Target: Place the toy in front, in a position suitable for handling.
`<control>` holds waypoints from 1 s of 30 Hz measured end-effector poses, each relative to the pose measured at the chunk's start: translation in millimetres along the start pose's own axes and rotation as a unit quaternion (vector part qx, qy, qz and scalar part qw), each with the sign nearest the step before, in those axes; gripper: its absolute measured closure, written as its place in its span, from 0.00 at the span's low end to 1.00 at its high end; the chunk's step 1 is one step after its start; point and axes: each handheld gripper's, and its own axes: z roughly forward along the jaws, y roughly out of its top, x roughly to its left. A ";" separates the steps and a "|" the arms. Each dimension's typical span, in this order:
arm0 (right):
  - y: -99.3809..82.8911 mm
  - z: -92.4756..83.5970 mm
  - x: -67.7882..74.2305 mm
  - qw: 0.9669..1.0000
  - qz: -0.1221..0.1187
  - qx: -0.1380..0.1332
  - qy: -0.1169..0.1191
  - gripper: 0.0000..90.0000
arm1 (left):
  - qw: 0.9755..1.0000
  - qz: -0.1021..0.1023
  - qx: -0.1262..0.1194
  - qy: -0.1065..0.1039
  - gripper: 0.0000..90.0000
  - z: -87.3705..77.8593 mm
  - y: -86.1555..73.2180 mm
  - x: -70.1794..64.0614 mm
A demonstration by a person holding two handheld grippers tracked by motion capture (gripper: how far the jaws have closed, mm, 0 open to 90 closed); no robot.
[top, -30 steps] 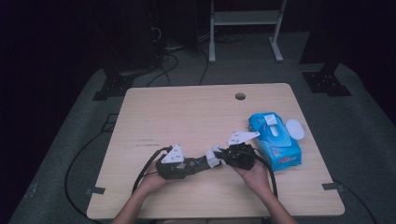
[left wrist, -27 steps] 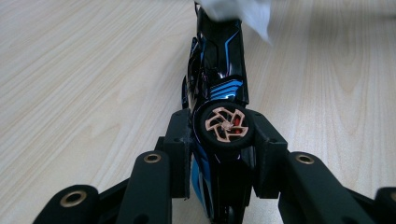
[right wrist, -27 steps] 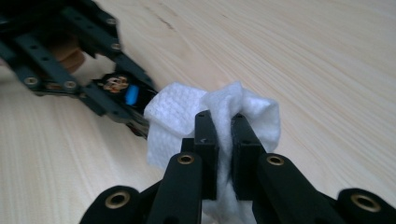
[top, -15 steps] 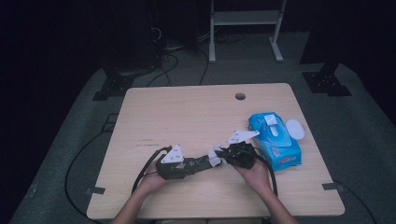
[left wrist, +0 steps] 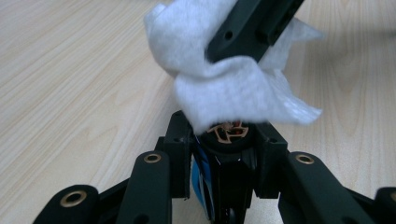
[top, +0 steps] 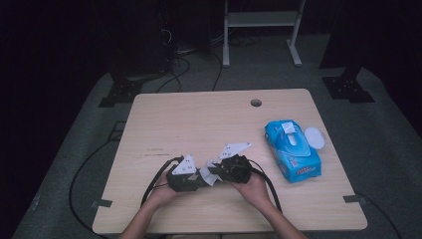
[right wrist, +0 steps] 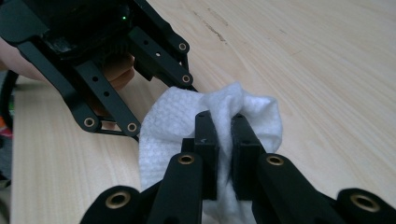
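A crumpled white wipe (top: 208, 173) hangs just above the wooden table (top: 199, 119) near its front edge, stretched between my two grippers. My left gripper (top: 200, 178) points right and is shut on one end of the wipe (left wrist: 233, 88), which bunches over the closed jaw tips. My right gripper (top: 215, 171) points left and is shut on the other end; in the right gripper view its two jaws (right wrist: 223, 123) pinch a fold of the wipe (right wrist: 168, 126). The grippers meet almost tip to tip. A hand holds each one.
A blue pack of wet wipes (top: 291, 149) lies on the table to the right, its white flip lid (top: 313, 137) open beside it. A cable hole (top: 256, 102) sits near the far edge. Cables (top: 154, 181) trail from the grippers toward the front edge.
My right gripper has moved left, closer to the left gripper, so the wipe between them is more bunched. The left gripper has stayed put.
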 end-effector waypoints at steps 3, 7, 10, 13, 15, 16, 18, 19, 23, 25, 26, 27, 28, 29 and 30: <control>-6.0 -7.6 -12.4 1.000 0.013 -0.001 -0.005 0.93 | 1.000 0.003 0.004 0.001 0.72 -0.4 0.4 0.0; -12.4 -18.0 -19.8 0.999 0.025 -0.006 -0.026 0.93 | 1.000 0.006 0.006 0.003 0.72 0.7 1.5 -0.5; -8.4 -11.8 -10.6 1.000 0.016 -0.010 -0.010 0.93 | 1.000 -0.001 0.001 0.000 0.72 3.2 2.3 -1.6; 0.4 1.9 6.1 1.000 -0.001 -0.010 0.009 0.93 | 1.000 0.001 0.004 0.001 0.72 3.0 2.8 -2.2; 5.3 7.2 10.6 1.000 -0.013 -0.004 0.017 0.93 | 1.000 0.003 0.006 0.000 0.72 2.4 2.9 -1.8; 6.3 7.4 10.8 1.000 -0.020 -0.003 0.013 0.93 | 1.000 0.002 0.006 -0.002 0.72 2.1 2.9 -1.3; 4.2 3.3 6.2 1.000 -0.020 0.003 0.000 0.93 | 1.000 0.005 0.008 -0.001 0.72 1.3 3.0 -0.9; 1.4 -0.5 2.4 1.000 -0.018 0.008 -0.012 0.93 | 1.000 0.006 0.010 0.000 0.72 0.9 3.0 -1.1; -14.4 -24.0 -17.9 0.999 0.001 0.002 -0.045 0.93 | 1.000 0.012 0.013 0.000 0.72 -0.2 3.2 -0.6; -20.6 -35.6 -26.5 0.998 0.014 0.005 -0.064 0.93 | 1.000 0.007 0.014 0.000 0.72 -1.0 2.7 0.4; -23.6 -40.0 -30.5 0.997 0.016 0.006 -0.073 0.93 | 1.000 0.005 0.014 0.001 0.72 -1.5 2.3 0.9; -26.4 -43.4 -34.1 0.996 0.023 0.005 -0.080 0.93 | 1.000 0.003 0.014 0.000 0.72 -2.0 2.0 1.5; -28.9 -44.7 -37.7 0.996 0.033 0.003 -0.081 0.93 | 1.000 0.003 0.015 0.000 0.72 -2.3 1.8 1.8; -30.6 -44.3 -39.8 0.996 0.043 0.001 -0.074 0.93 | 1.000 0.004 0.015 0.000 0.72 -2.3 1.8 1.6; -31.1 -42.5 -39.0 0.996 0.046 0.000 -0.071 0.93 | 1.000 0.005 0.015 0.001 0.72 -2.4 2.0 1.5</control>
